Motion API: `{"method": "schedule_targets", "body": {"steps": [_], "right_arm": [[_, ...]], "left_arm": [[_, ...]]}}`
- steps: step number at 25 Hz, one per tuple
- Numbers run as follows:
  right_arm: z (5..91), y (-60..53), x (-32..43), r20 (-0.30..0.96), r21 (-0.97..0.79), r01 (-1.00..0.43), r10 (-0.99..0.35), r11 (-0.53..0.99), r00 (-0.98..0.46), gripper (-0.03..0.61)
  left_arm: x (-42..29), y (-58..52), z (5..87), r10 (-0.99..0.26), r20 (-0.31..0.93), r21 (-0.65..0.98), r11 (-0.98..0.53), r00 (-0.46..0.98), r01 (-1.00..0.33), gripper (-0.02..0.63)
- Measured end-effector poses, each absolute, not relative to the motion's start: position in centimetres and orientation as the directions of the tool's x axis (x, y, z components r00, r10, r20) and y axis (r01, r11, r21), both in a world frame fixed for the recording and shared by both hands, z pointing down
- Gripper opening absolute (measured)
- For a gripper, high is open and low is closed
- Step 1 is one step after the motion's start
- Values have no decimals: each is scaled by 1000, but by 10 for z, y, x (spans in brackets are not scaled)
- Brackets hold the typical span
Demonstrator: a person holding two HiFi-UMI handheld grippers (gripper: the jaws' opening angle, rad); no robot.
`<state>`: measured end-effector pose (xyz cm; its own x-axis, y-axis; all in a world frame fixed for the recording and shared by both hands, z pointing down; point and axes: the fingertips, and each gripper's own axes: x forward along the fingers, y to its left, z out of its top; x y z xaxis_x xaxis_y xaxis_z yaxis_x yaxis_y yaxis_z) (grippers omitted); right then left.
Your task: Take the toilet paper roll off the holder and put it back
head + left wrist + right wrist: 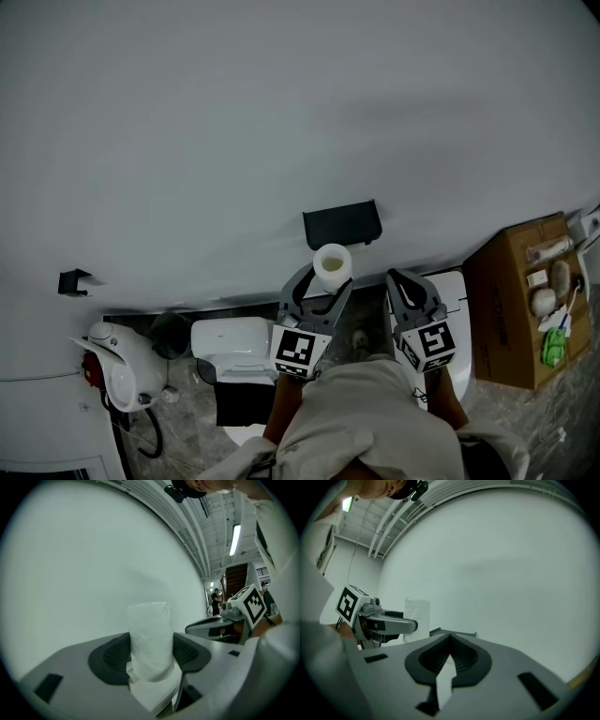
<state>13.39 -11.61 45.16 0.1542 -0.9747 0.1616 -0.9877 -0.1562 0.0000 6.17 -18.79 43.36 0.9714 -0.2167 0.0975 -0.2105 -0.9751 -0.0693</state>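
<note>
Against a plain white wall (pixel 281 112), over a mottled grey floor (pixel 553 422), the left gripper (pixel 322 281) is clamping the toilet paper roll (pixel 332 262) upright between its jaws. The roll is sitting off the black holder (pixel 342 223), just below it. The right gripper (pixel 398 278) is hanging just beside, jaws pressed together on nothing. A cardboard box (pixel 511 300) is standing at the right, small items lying on top. Black-and-white square markers are showing on both gripper cubes.
</note>
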Motion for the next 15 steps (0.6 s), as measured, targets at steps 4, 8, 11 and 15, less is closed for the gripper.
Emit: {"method": "schedule_targets", "body": {"steps": [4, 8, 11, 15], "right_arm": [[451, -116, 138, 158, -3, -989, -976, -150, 148, -5], [452, -119, 143, 155, -7, -989, -978, -146, 143, -4], [449, -120, 147, 148, -6, -990, -979, -143, 141, -5], [448, -123, 155, 143, -8, -990, -980, -140, 138, -5]], "left_arm": [[66, -187, 430, -221, 93, -75, -974, 971, -215, 282], [73, -188, 426, -220, 87, -83, -973, 972, -214, 282], [77, -190, 424, -222, 85, -90, -972, 971, -215, 282], [85, -194, 423, -228, 85, -97, -971, 970, -219, 282]]}}
